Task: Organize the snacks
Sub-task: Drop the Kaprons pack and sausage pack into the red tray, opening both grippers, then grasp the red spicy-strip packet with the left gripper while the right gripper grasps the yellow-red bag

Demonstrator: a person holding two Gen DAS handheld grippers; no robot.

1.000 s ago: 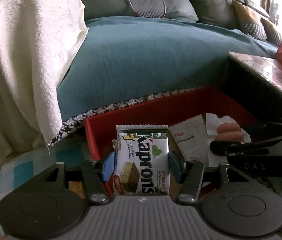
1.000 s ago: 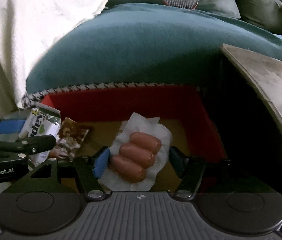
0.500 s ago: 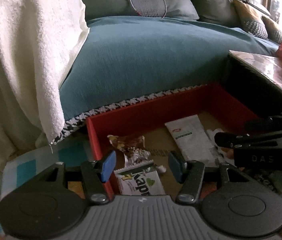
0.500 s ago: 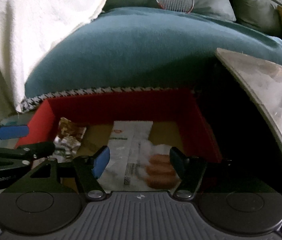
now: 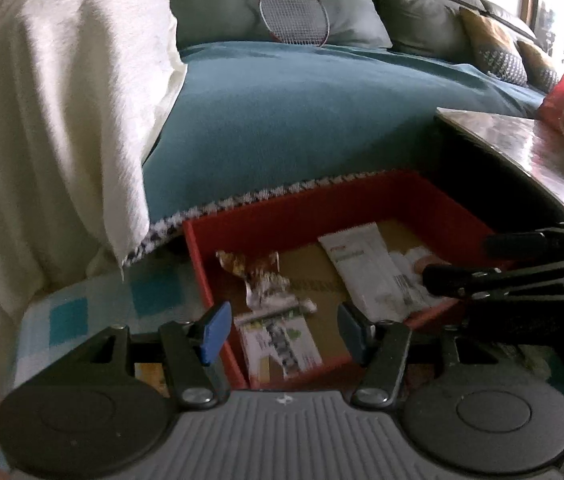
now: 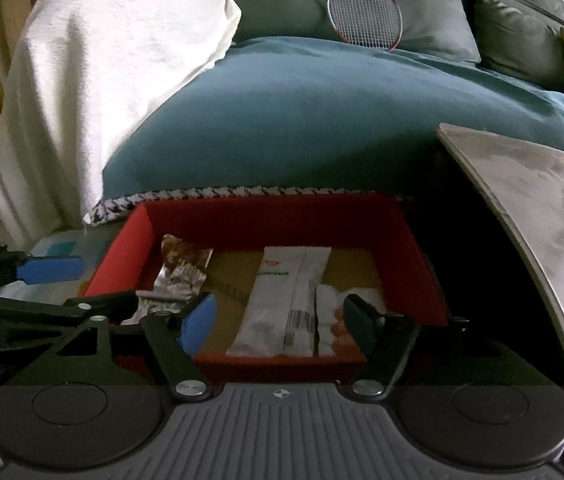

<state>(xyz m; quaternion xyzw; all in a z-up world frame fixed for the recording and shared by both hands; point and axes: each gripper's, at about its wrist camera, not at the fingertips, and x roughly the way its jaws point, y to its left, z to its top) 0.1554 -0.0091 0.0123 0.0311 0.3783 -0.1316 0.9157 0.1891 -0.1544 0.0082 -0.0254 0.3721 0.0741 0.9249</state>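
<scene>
A red box (image 5: 282,208) sits on the floor against the sofa. Inside it lie a green-and-white wafer pack (image 5: 282,340), a brown-and-silver wrapper (image 5: 257,276), a long white packet (image 5: 366,272) and a white sausage pack (image 5: 418,260). My left gripper (image 5: 284,330) hovers open and empty above the box's near left corner, over the wafer pack. In the right wrist view the box (image 6: 269,216) holds the white packet (image 6: 286,296) and the sausage pack (image 6: 332,316). My right gripper (image 6: 277,322) hangs above them with its jaws opening and nothing between them. The left gripper (image 6: 77,286) shows at the left.
A sofa with a teal blanket (image 5: 322,120) stands behind the box, with a white towel (image 5: 61,120) draped at its left and a badminton racket (image 5: 294,16) on the cushions. A dark-edged table (image 6: 542,184) rises close on the right. A chequered mat (image 5: 81,312) lies left of the box.
The left gripper let go of the wafer pack and the right let go of the sausage pack. Both packs now lie in the box, and both grippers have drawn back and up.
</scene>
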